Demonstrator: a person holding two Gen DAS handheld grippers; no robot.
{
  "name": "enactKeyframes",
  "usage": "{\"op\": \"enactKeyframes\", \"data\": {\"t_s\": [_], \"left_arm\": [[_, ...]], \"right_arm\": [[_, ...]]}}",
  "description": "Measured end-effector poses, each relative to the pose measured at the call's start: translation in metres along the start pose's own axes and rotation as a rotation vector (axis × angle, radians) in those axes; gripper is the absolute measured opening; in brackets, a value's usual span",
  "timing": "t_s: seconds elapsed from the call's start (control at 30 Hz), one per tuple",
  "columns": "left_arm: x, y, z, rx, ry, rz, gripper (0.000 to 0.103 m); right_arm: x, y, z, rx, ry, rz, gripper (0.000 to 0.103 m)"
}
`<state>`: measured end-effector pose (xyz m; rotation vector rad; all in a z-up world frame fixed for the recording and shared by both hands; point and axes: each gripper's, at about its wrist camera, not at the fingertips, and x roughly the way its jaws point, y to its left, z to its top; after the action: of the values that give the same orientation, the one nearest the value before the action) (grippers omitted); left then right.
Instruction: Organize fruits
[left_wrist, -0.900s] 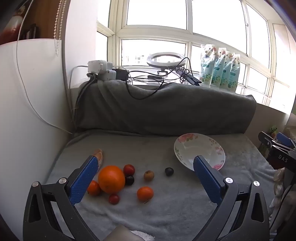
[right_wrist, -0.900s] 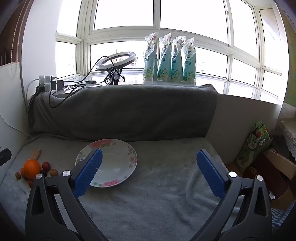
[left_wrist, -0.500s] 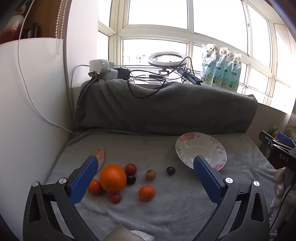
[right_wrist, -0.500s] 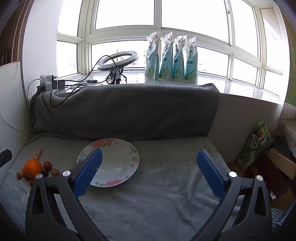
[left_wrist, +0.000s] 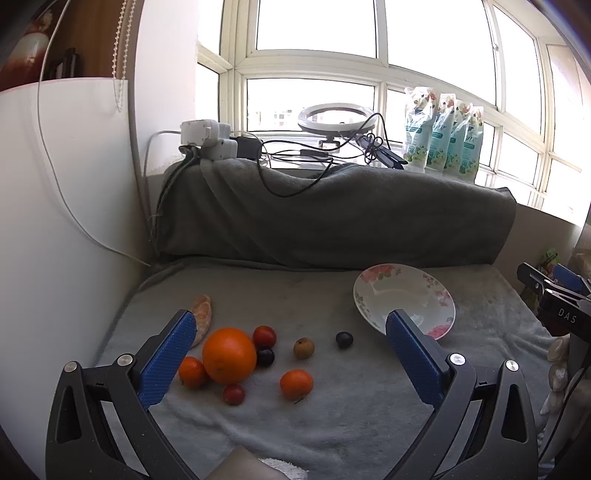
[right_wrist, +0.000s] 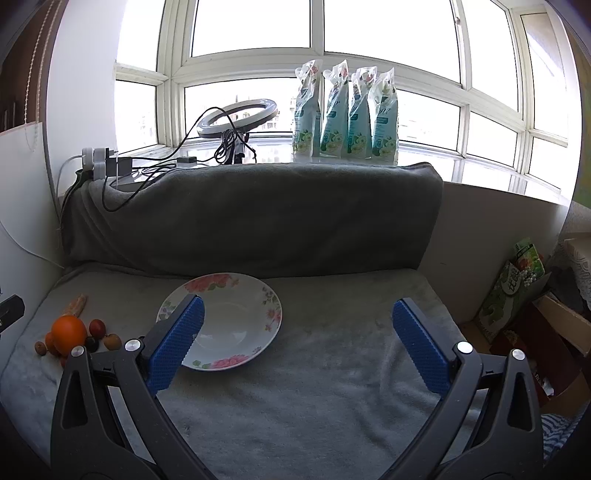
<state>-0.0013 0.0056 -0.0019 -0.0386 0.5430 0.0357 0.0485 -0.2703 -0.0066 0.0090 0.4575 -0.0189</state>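
A large orange (left_wrist: 229, 355) lies on the grey blanket (left_wrist: 332, 417) among several small fruits: two small oranges (left_wrist: 296, 384), red and dark plums (left_wrist: 264, 336), a brown fruit (left_wrist: 304, 347) and a dark plum (left_wrist: 344, 339). An orange segment (left_wrist: 201, 318) lies behind them. A floral plate (left_wrist: 403, 299) sits empty to the right. My left gripper (left_wrist: 290, 345) is open above the fruits. My right gripper (right_wrist: 295, 330) is open and empty, over the blanket beside the plate (right_wrist: 236, 321); the fruits (right_wrist: 68, 334) lie far to its left.
A rolled grey blanket (left_wrist: 332, 218) lines the back under the window sill, with a ring light (left_wrist: 334, 118), plugs and cables (left_wrist: 210, 142) and several pouches (right_wrist: 345, 110) on it. A white wall (left_wrist: 55, 221) stands left. Boxes and bags (right_wrist: 524, 288) crowd the right side.
Both grippers have drifted slightly left, so the scene sits a little further right in both views. Nothing was taken hold of.
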Motion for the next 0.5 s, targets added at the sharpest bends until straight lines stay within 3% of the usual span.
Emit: {"op": "enactKeyframes", "data": {"t_s": [0.5], "left_arm": [[0.0035, -0.0015, -0.0004, 0.001, 0.001, 0.007, 0.102]], "right_arm": [[0.0035, -0.0002, -0.0031, 0.001, 0.007, 0.005, 0.103]]}}
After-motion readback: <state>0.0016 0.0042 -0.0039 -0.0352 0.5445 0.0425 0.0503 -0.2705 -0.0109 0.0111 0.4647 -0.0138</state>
